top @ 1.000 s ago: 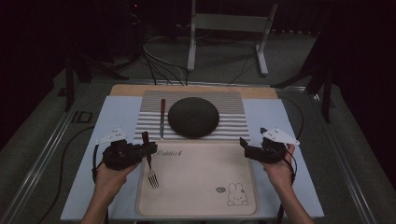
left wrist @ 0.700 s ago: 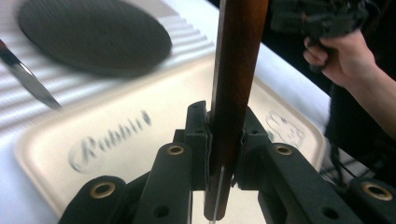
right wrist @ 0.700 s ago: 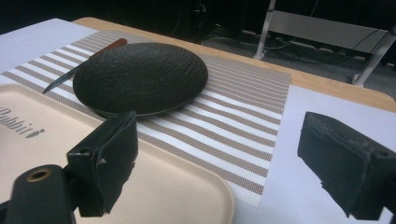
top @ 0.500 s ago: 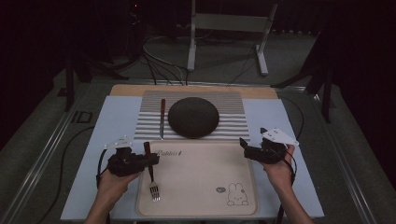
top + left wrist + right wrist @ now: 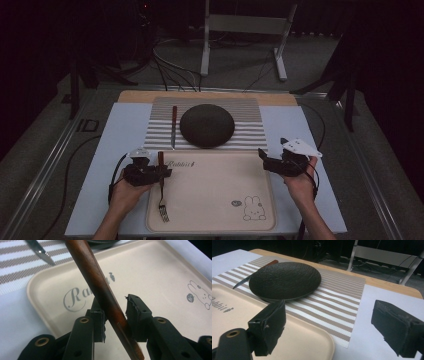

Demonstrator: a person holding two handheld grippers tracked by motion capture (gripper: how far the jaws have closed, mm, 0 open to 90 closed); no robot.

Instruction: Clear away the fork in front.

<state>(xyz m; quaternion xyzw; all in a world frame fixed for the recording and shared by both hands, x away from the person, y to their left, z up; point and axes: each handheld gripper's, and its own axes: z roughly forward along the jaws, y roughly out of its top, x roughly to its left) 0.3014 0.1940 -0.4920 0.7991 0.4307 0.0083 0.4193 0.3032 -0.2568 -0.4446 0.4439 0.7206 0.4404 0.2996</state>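
Observation:
A fork with a brown wooden handle lies along the left side of the beige tray, tines toward me. My left gripper straddles the handle. Its jaws have just been opening, and in the left gripper view the right pad stands clear of the wood. My right gripper hovers at the tray's far right corner, open with nothing between its jaws.
A dark round plate sits on a striped placemat beyond the tray, with a wooden-handled knife to its left. A pale blue sheet covers the table. Cables and a metal stand lie beyond the far edge.
My left gripper has sunk and come toward me with the fork, whose tines now rest near the tray's front. Its jaws have spread off the handle. The right gripper has kept still.

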